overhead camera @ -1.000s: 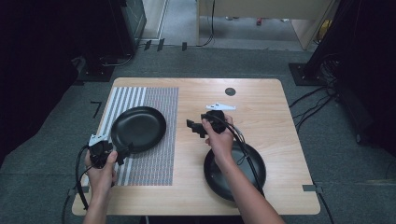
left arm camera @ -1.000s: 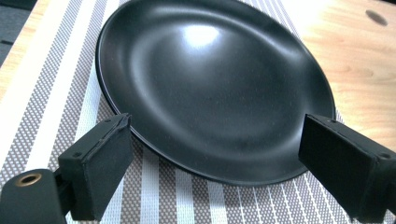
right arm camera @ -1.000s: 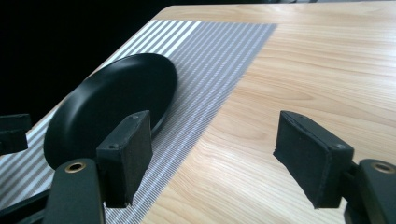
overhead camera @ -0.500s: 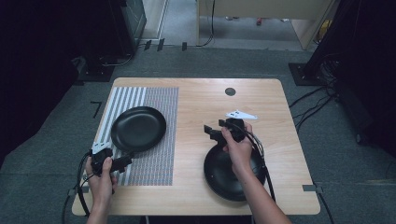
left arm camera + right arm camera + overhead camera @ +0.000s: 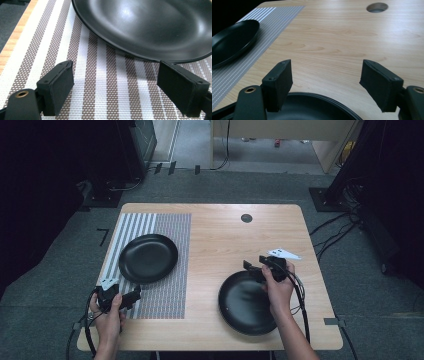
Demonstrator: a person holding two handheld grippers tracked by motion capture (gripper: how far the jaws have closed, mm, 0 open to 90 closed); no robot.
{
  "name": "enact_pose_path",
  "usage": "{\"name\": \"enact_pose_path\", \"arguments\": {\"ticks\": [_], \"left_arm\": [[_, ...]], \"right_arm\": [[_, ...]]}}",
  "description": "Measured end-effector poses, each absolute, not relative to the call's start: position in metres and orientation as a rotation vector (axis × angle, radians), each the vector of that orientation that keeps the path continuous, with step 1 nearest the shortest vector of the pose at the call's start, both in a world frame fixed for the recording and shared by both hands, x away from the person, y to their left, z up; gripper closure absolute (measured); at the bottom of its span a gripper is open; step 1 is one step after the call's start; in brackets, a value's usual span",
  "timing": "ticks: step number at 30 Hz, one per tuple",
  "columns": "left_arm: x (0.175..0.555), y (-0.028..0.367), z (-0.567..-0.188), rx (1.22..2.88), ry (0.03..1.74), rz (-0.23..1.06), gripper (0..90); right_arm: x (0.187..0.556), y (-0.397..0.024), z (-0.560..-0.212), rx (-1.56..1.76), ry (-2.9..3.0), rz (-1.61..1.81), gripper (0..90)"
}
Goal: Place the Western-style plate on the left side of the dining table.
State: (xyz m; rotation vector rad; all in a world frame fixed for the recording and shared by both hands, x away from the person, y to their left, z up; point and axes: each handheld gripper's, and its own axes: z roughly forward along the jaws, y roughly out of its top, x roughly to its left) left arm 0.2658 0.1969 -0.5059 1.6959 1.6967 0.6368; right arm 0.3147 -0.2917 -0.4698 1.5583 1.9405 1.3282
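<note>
Both tongs are wide apart and hold nothing: the left gripper (image 5: 131, 296) waits low on the left by the plate (image 5: 148, 258) on the striped mat (image 5: 172, 235), and the right gripper (image 5: 254, 268) sits over the second plate's (image 5: 245, 305) far rim, maybe ready to grab it.

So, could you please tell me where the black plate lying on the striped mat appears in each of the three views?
High view: the black plate lies left of centre on the striped mat.
Left gripper view: it spans the top, just beyond the open jaws.
Right gripper view: it lies at the left edge.
Shared landmark: the striped mat under it.
</note>
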Motion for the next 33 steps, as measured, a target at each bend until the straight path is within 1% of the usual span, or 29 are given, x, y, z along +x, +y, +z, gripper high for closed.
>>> {"name": "enact_pose_path", "arguments": {"ticks": [5,8,17,25,33], "left_arm": [[0.265,0.198,-0.510,1.748,1.672,0.663,13.7],[0.266,0.197,-0.512,1.765,1.664,0.649,13.6],[0.265,0.197,-0.515,1.772,1.668,0.676,13.6],[0.264,0.195,-0.516,1.805,1.649,0.708,13.6],[0.263,0.194,-0.518,1.792,1.648,0.724,13.4]], "right_arm": [[0.307,-0.309,-0.476,1.596,1.909,1.317,25.3],[0.303,-0.319,-0.479,1.614,1.894,1.304,25.3],[0.293,-0.343,-0.481,1.637,1.851,1.278,25.3],[0.282,-0.368,-0.489,1.689,1.814,1.232,25.2],[0.272,-0.387,-0.499,1.739,1.781,1.200,25.3]]}}
